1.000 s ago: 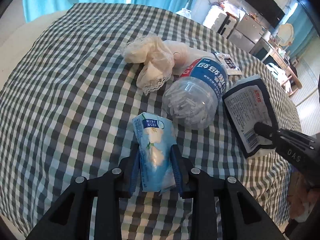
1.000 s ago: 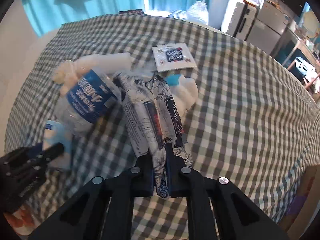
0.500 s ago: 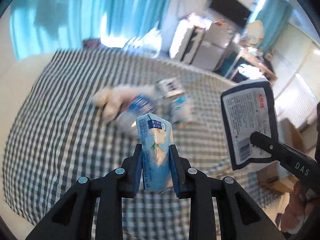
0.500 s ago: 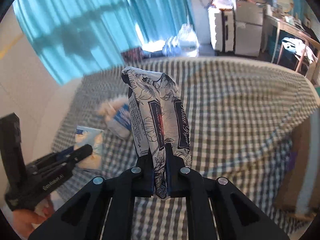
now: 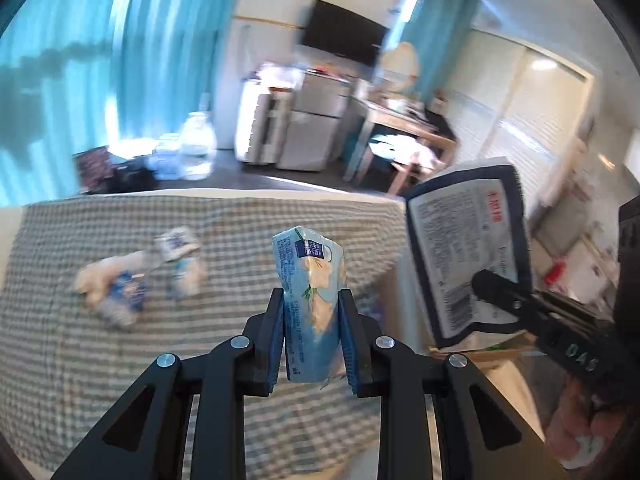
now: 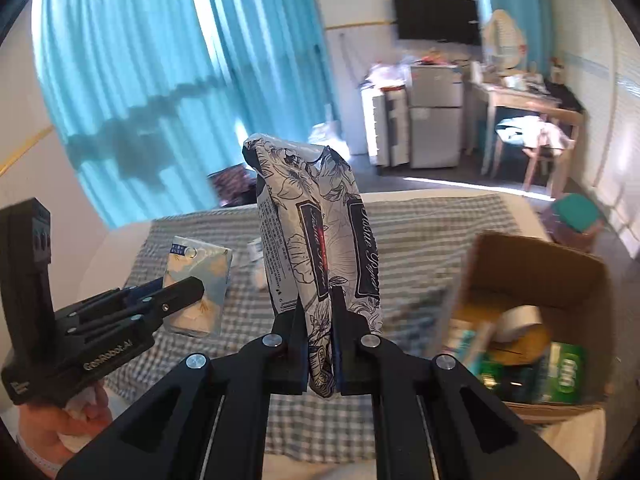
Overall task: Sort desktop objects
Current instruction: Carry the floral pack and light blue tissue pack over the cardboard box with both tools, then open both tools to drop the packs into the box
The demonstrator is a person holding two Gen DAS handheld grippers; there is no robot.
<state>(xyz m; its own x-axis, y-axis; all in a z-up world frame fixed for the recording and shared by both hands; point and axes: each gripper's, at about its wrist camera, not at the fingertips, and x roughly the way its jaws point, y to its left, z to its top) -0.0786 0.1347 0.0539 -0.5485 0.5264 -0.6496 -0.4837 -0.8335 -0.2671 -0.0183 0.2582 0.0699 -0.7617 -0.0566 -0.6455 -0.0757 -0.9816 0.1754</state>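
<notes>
My left gripper (image 5: pixel 311 300) is shut on a light blue tissue pack (image 5: pixel 310 280) and holds it upright in the air above the checked table (image 5: pixel 120 360). It also shows in the right wrist view (image 6: pixel 198 284). My right gripper (image 6: pixel 318 300) is shut on a black-and-white floral tissue pack (image 6: pixel 316 232), also lifted; its back label shows in the left wrist view (image 5: pixel 468 256). A plastic bottle (image 5: pixel 120 300), a cream cloth (image 5: pixel 104 276) and small packets (image 5: pixel 180 264) lie blurred on the table.
An open cardboard box (image 6: pixel 536 280) stands at the table's right end, holding a tape roll (image 6: pixel 520 320), a green pack (image 6: pixel 560 372) and other items. Blue curtains (image 6: pixel 160 80), a small fridge (image 6: pixel 432 116) and a desk are behind.
Both grippers have lifted their packs off the table and risen well above it, swinging right. The cardboard box has come into the right wrist view.
</notes>
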